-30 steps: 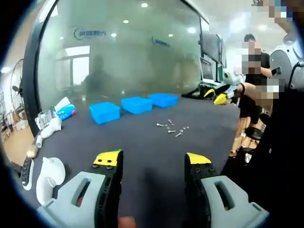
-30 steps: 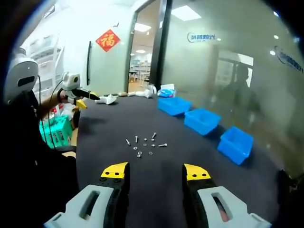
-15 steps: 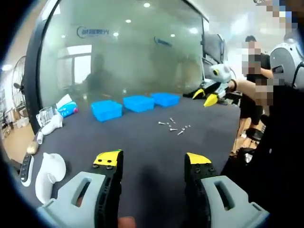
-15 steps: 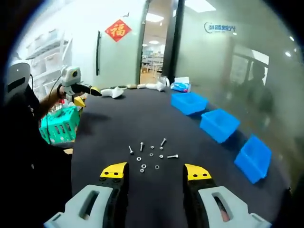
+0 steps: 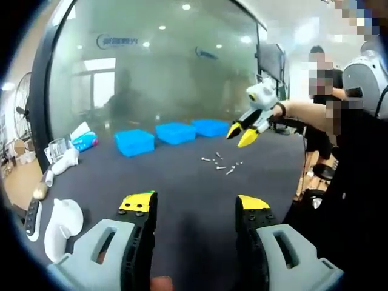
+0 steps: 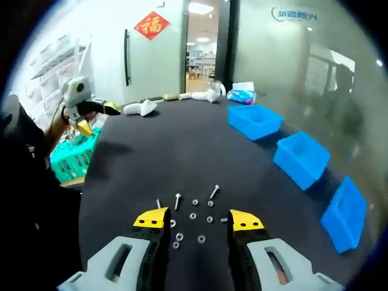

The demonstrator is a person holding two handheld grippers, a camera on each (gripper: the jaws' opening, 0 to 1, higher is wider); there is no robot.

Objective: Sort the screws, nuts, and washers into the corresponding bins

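Left claw (image 5: 194,209): held low over the near edge of the dark bench (image 5: 182,182), pointing across it toward the far bins; jaws spread wide, released, with nothing between them and touching nothing.
Right claw (image 6: 197,221): tipped down over the scatter of hardware; jaws apart, released, gripping nothing. In the left gripper view it comes in from the right (image 5: 240,133), raised above the bench on an outstretched arm, yellow tips pointing down and left.
Screws, nuts and washers (image 6: 193,217): loose on the bench, just beyond and between the right claw's yellow tips; seen from the left claw they lie mid-bench (image 5: 219,162), well apart from it.
Blue bins (image 5: 174,133): three in a row along the far side, near the glass wall (image 5: 151,66).
White objects (image 5: 60,227): near left edge of the bench.
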